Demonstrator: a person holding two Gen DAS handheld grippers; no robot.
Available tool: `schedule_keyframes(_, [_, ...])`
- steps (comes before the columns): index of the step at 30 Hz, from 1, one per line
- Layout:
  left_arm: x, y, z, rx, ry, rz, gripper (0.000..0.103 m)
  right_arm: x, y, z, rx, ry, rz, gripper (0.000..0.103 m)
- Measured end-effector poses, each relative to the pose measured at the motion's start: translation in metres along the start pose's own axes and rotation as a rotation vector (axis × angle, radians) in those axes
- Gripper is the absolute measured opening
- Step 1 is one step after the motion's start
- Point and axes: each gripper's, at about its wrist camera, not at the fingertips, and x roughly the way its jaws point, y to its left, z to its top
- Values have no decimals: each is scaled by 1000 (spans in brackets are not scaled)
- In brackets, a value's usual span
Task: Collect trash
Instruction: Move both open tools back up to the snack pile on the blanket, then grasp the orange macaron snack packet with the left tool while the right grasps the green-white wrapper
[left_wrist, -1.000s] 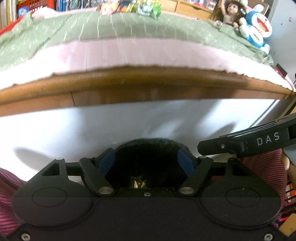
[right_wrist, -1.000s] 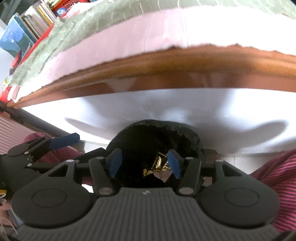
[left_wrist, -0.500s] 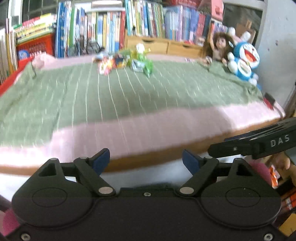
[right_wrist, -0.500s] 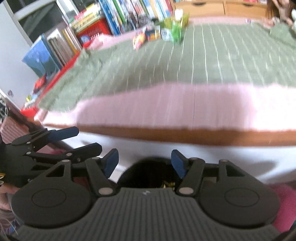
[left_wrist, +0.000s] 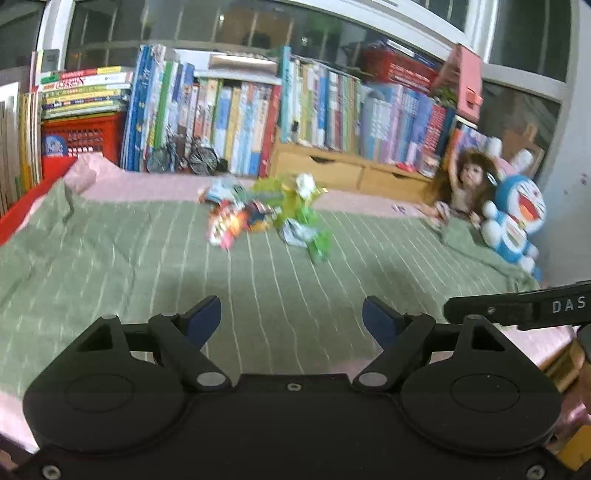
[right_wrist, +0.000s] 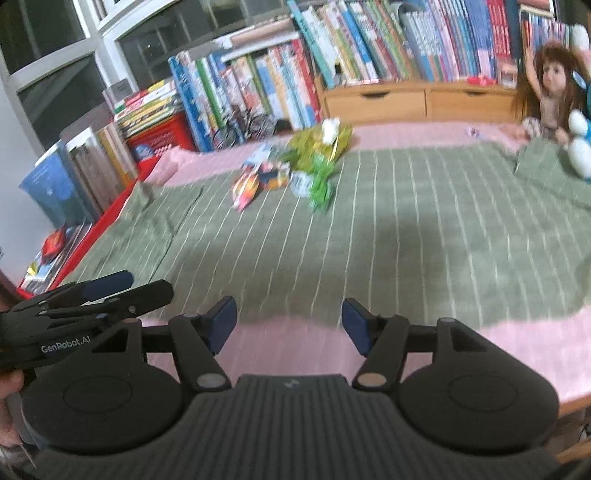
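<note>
Only my left cam shows the blue plush (left_wrist: 517, 225) right of the doll (left_wrist: 467, 184); only the right cam shows the loose books (right_wrist: 51, 254) on the floor left of the bed (right_wrist: 369, 236). Both grippers empty: left gripper (left_wrist: 291, 317) spread wide, right gripper (right_wrist: 288, 325) released too, nothing btwn the pads. Trash (left_wrist: 266, 218) is a wrapper heap on the bed's far side, centre, well apart from both grippers, which hover over the bed's near edge.
</note>
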Motion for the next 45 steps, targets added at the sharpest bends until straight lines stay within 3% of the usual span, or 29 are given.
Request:
schedule_keyframes(7, [52, 25, 43, -36, -2, 71, 84, 25, -7, 46, -31, -33, -45, 77])
schedule_keyframes(15, [125, 57, 77, -46, 9, 150, 84, 82, -11, 83, -63, -13, -108, 79])
schedule_keyframes(23, [207, 80, 92, -115, 75, 180, 84, 152, -15, 109, -55, 62, -112, 79])
schedule_keyframes(28, [246, 86, 93, -100, 102, 208, 84, 186, -16, 119, -67, 85, -84, 79])
schedule_keyframes(38, [276, 87, 84, -29, 136, 217, 84, 237, -7, 120, -142, 161, -56, 78])
schedule_keyframes(45, [279, 84, 79, -30, 124, 156, 84, 253, -10, 111, -146, 190, -41, 70])
